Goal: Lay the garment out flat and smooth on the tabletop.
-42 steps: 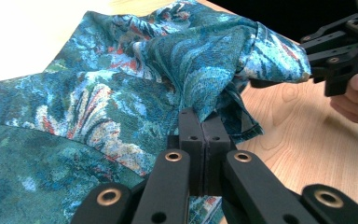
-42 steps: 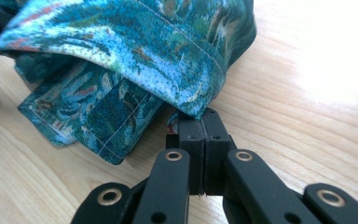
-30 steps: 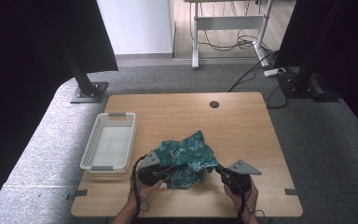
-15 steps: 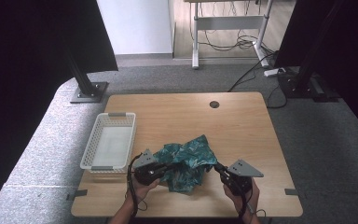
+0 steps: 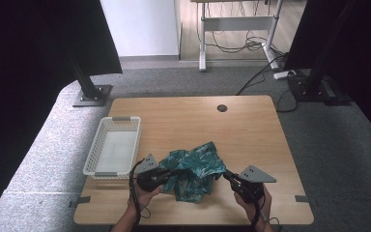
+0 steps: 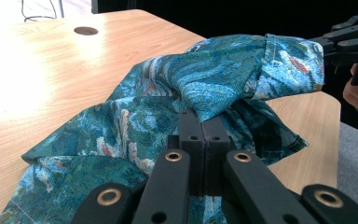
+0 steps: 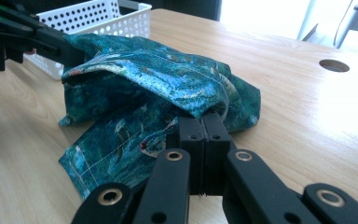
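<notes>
A crumpled teal patterned cloth (image 5: 193,169) lies near the front edge of the wooden table (image 5: 212,125). My left gripper (image 5: 166,175) is shut on the cloth's left side, and its jaws (image 6: 204,123) pinch a fold of the fabric (image 6: 214,74). My right gripper (image 5: 225,175) is shut on the cloth's right side, its jaws (image 7: 204,122) closed on a hem of the cloth (image 7: 158,70). A raised fold of fabric runs between the two grippers, and the rest of the cloth rests on the tabletop. Each gripper view shows the other gripper (image 6: 349,39) (image 7: 28,37) at the cloth's far end.
A white perforated basket (image 5: 112,150) stands at the table's left side, close to my left gripper. A round cable hole (image 5: 222,108) sits near the far edge. Beyond the table are grey carpet, black stands and a desk frame with cables.
The left gripper has tilted so its grey plate now shows. The cloth has bunched a little tighter between the grippers. Both hands have stayed nearly in place.
</notes>
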{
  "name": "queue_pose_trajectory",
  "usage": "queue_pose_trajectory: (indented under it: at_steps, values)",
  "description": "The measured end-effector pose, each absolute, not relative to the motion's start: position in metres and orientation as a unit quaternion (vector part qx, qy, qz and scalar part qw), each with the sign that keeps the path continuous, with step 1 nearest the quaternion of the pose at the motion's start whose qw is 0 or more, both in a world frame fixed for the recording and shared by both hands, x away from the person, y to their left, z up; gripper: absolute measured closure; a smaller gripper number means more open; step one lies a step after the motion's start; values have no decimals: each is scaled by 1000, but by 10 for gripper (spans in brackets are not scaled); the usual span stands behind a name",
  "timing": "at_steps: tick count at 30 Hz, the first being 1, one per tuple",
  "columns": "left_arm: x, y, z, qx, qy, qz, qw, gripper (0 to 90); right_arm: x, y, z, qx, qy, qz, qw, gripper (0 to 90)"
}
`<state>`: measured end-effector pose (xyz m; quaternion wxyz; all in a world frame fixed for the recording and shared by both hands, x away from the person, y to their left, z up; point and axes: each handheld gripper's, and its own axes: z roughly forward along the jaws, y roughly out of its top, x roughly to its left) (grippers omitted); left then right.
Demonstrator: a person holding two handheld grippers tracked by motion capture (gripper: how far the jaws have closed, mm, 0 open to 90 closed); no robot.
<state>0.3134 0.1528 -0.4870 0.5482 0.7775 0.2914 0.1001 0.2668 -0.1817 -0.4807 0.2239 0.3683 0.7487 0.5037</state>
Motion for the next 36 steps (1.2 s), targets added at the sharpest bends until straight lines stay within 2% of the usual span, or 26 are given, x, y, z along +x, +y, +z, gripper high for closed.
queue_pose_trajectory:
  at_steps: [12,24,36]
  values:
    - [309,153,-490,790,280,94,537,892,270,-192,-482,342,770,505,188,890]
    - [303,150,-479,806,255,107,524,892,268,-197,-478,332,771,514,176,890]
    - [296,150,-451,799,233,128,539,892,261,-203,-442,285,772,537,184,890]
